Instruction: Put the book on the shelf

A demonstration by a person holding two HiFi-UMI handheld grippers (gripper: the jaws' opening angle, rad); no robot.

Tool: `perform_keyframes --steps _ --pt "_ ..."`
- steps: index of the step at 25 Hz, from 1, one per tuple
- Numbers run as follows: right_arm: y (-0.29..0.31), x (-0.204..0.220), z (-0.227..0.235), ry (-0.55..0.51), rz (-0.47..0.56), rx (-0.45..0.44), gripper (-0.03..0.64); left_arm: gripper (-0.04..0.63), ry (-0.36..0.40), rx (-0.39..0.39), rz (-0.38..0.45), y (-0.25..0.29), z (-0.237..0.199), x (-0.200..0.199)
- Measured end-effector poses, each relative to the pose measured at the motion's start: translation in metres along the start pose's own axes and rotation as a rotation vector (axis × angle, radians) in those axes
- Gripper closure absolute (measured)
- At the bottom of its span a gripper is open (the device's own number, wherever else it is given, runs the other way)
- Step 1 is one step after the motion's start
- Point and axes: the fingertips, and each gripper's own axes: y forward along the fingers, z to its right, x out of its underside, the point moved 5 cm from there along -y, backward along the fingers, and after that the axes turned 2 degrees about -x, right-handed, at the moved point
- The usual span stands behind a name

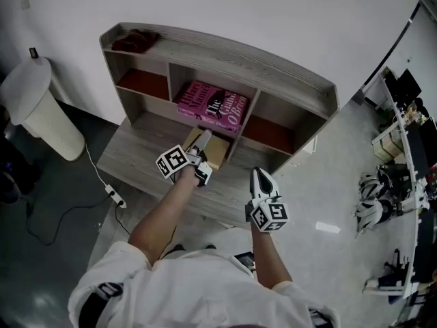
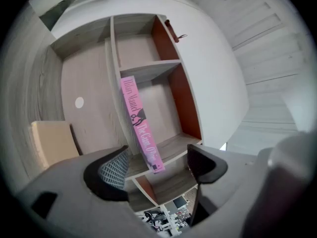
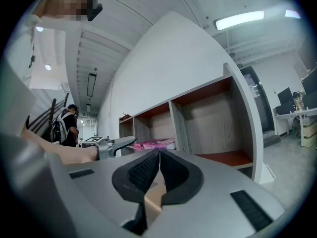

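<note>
At the far left a white ribbed bin (image 1: 35,108) is standing on the dark floor, and a white power strip (image 1: 115,197) is lying near it with its cable trailing off. A dark red cloth (image 1: 135,41) is lying on the top left corner of the grey wooden shelf unit (image 1: 287,74), which is standing against the white wall. The pink book (image 1: 213,104) is lying flat in the unit's middle compartment, cover up and spine toward the front, with red-floored compartments on either side of it. The left gripper (image 1: 203,137) is hovering over the lower ledge just in front of that compartment, and its own view shows its jaws standing spread with nothing between them, the book's spine (image 2: 141,125) showing beyond the gap, clear of both jaws. A tan cardboard box (image 1: 216,150) is sitting on the ledge under and beside that gripper's tips. Further right, the right gripper (image 1: 260,178) is hanging off the ledge's front edge, well apart from the book; its view shows its ribbed jaws (image 3: 158,157) pressed together and gripping nothing, while a person with a backpack (image 3: 70,124) is standing far behind. At the right edge, desks with dark monitors (image 1: 408,87) are lining the room.
</note>
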Motion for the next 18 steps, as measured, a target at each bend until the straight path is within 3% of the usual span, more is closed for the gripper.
perform_keyframes --steps 2,4,7,10,14,18 --pt "-0.003 -0.001 0.000 -0.004 0.001 0.000 0.601 0.282 0.040 0.050 0.016 -0.014 0.011 -0.001" --pt "-0.006 -0.002 -0.002 -0.008 0.002 -0.002 0.600 0.412 0.064 0.101 0.044 -0.030 0.023 -0.005" --pt "-0.011 -0.005 -0.008 -0.019 0.001 -0.010 0.601 0.461 0.094 0.169 0.076 -0.051 0.041 -0.016" --pt "-0.016 -0.007 -0.014 -0.030 0.004 -0.021 0.600 0.520 0.157 0.223 0.054 -0.069 0.062 -0.022" --pt "-0.027 -0.015 -0.019 -0.051 0.013 -0.029 0.600 0.565 0.390 0.240 0.013 -0.098 0.089 -0.027" --pt "-0.040 -0.022 -0.022 -0.067 0.016 -0.029 0.600 0.575 0.684 0.219 -0.025 -0.123 0.115 -0.030"
